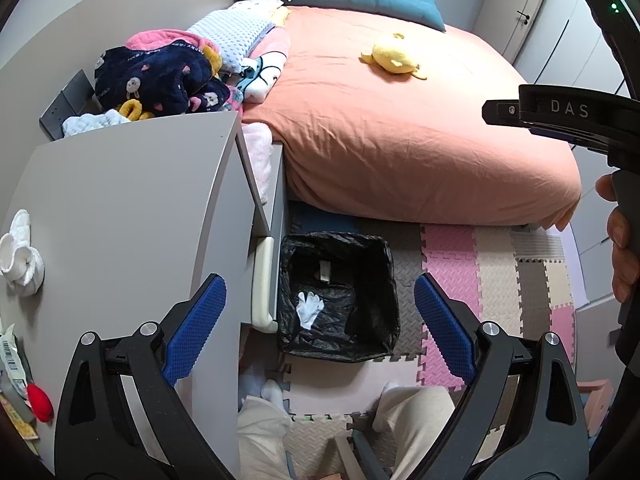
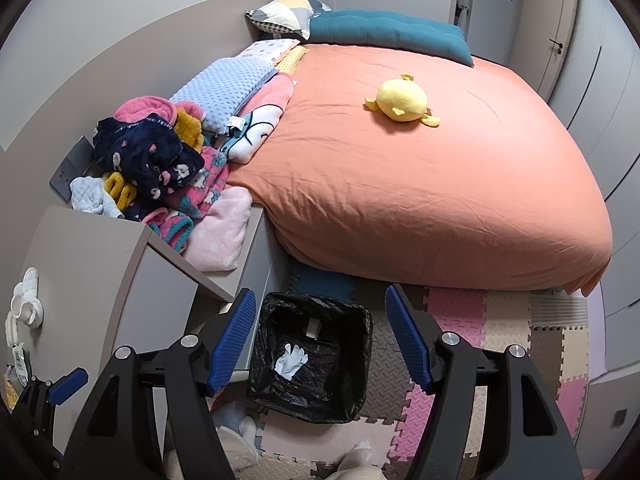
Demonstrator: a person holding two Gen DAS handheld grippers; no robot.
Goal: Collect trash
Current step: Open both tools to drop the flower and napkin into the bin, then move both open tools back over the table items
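Both claws (image 1: 320, 328) (image 2: 320, 340) agape above bin (image 2: 360, 360)

Black left gripper (image 1: 320, 328) and right gripper (image 2: 320, 344), blue ribbed jaws, silver screws.

A grey desk (image 1: 132, 200) carries a rolled white cloth (image 1: 20, 256) near its left edge, with a red object (image 1: 40, 402) and printed packets (image 1: 10, 364) closer in. The bed (image 2: 420, 200), under an orange cover, holds a yellow plush toy (image 2: 402, 102), a teal cushion (image 2: 384, 32) and a heap of fleece clothes (image 2: 160, 160). On the foam puzzle-mat floor (image 2: 520, 320) stands a black-lined bin (image 2: 312, 354), a white glove (image 2: 291, 360) inside.
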